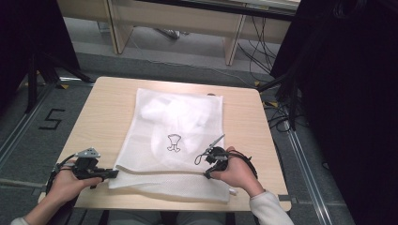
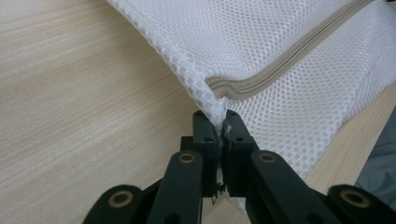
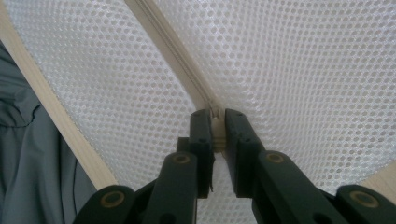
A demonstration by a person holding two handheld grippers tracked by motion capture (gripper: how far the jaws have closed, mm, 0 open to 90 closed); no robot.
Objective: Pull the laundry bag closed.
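Left gripper (image 1: 110,174): clamped on the near-left corner of the mesh bag (image 1: 178,136), right where the zip (image 2: 289,56) ends.
Bag: flat on the table (image 1: 103,108), white garment inside, zip edge along the person's side.
Zip axis: runs left to right, from the left jaws across to the right ones.
Right gripper (image 1: 207,175): jaws pinched on the zip line, on what looks like the slider (image 3: 216,126).
Call: left anchors, right is the hand placed to travel along the zip.
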